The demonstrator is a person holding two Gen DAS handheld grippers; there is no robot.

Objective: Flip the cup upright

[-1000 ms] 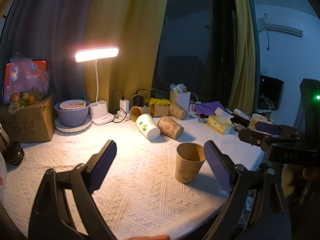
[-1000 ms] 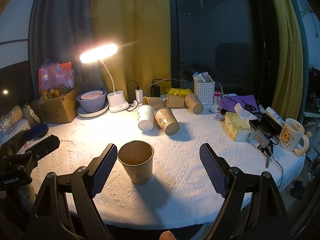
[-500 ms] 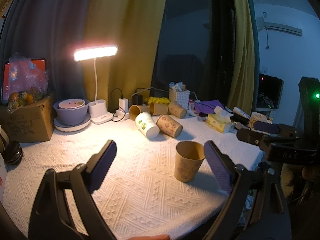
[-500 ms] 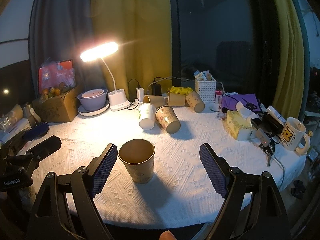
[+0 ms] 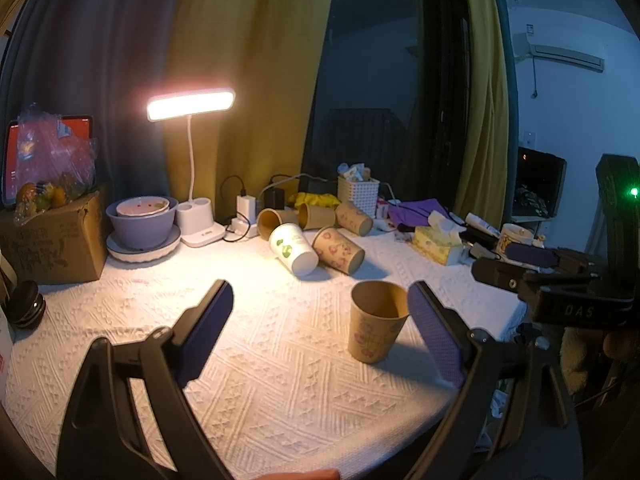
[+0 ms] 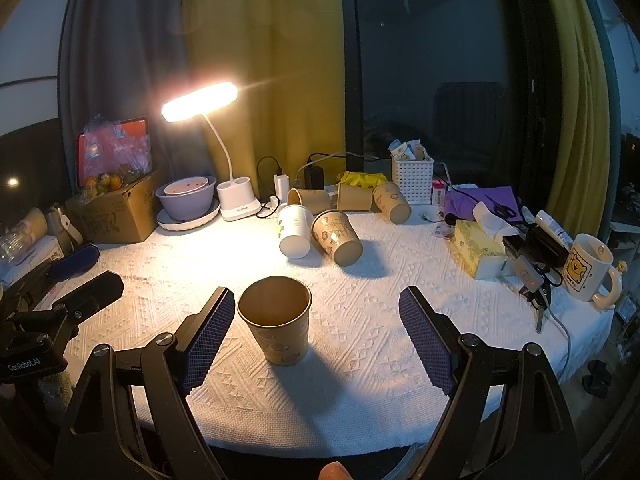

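Right tongs (image 6: 316,332): jaws spread wide, holding nothing. Left tongs (image 5: 320,332): likewise spread wide and empty.

Brown paper cup (image 6: 276,326): standing upright, mouth up, on the white textured cloth of the table (image 6: 380,360), near its front edge. In the right wrist view it sits just inside the left pad of the right tongs; contact cannot be confirmed. In the left wrist view the same cup (image 5: 376,320) appears just beside the right pad of the left tongs, again with contact not determinable.

Mid-table: a white cup with green print (image 6: 294,232) and a brown printed cup (image 6: 338,236) lie on their sides, side by side. Behind them, three more brown cups (image 6: 354,197) lie on their sides in a row.

Far edge: lit desk lamp (image 6: 200,102) on a white base, purple bowl (image 6: 186,200) on a plate, cardboard box (image 6: 116,212), white basket (image 6: 412,180).

Right side: tissue box (image 6: 478,250), printed mug (image 6: 588,268).
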